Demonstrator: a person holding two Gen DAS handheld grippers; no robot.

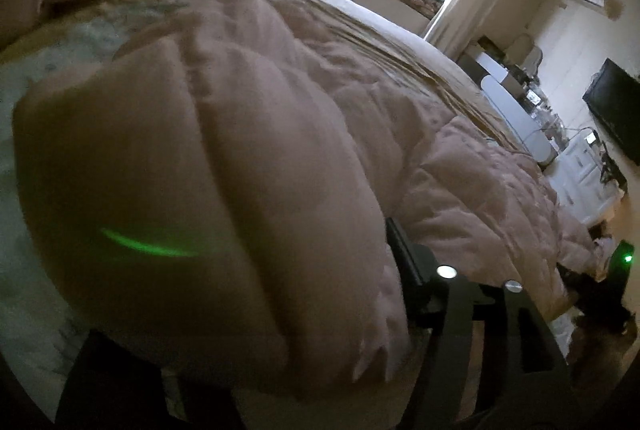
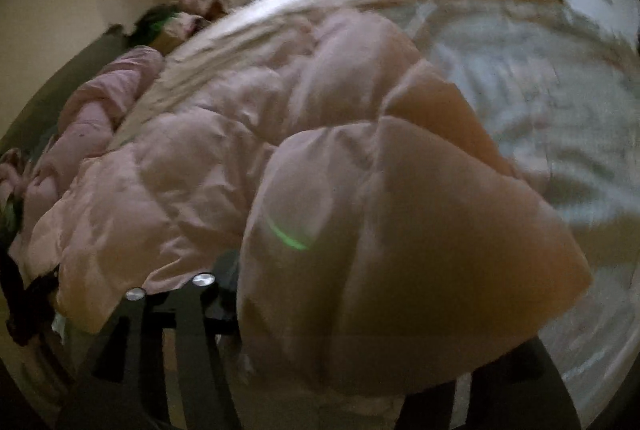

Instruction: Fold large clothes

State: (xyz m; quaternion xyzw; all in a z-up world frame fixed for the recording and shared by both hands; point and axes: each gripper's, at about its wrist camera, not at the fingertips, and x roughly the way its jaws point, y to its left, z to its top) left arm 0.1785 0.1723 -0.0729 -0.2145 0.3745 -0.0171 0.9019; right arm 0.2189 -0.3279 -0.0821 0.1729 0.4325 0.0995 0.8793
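Both the left gripper (image 1: 256, 362) and right gripper (image 2: 360, 358) are straddling puffy folds of the pink quilted coat (image 1: 224, 158) on the bed (image 1: 48, 118), though whether their jaws are gripping I cannot tell.

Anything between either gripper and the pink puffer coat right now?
Nothing visible. In both wrist views a puffy fold of the pink puffer coat fills the space between the fingers of the left gripper and the right gripper. Whether the pads press it cannot be told. It lies on the bed.
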